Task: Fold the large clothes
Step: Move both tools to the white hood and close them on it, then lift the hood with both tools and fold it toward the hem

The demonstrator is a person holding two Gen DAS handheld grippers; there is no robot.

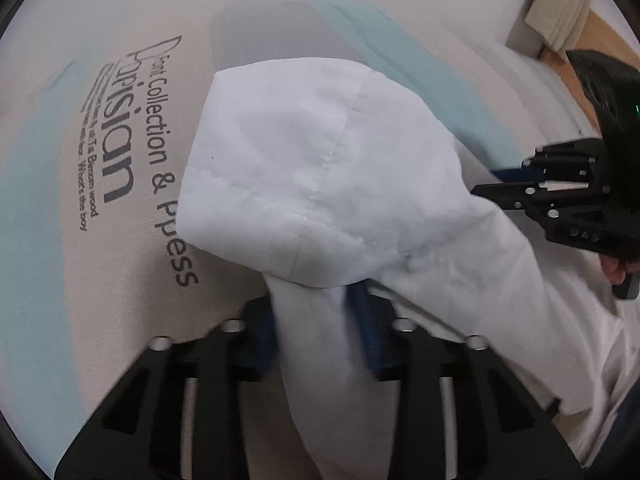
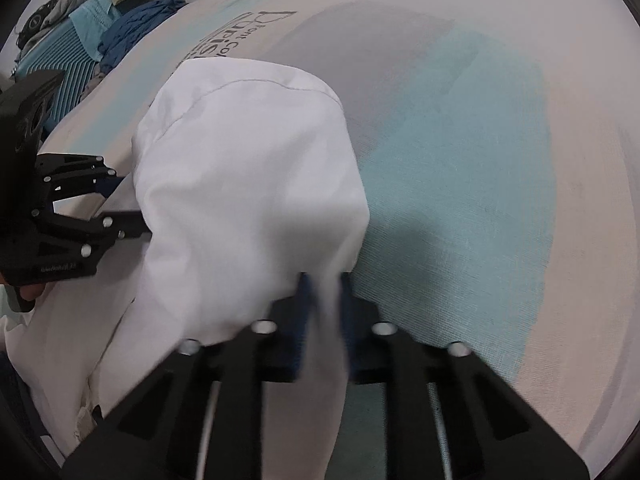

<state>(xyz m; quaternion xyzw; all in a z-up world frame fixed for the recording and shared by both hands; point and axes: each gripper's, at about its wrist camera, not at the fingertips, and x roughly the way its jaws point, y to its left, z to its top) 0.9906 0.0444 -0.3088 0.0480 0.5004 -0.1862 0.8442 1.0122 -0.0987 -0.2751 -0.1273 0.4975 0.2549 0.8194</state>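
Two grippers pinch one white garment (image 1: 320, 168): left gripper (image 1: 316, 336) nearly closed on a bunched edge, right gripper (image 2: 324, 316) clamped tight on another. Likely paired holds for lifting and spreading before a fold. Garment hangs draped forward of both grippers, above the printed bedsheet (image 1: 120, 240).

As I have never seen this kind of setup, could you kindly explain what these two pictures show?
A person holds a two-finger tool in each hand; a camera on each looks along its fingers. The left-hand view shows the left gripper, its jaws closed on a white garment. The right-hand view shows the right gripper pinching the same cloth. Each sees the other tool at its edge. Underneath lies a printed beige and blue sheet. A pile of clothes sits beyond.
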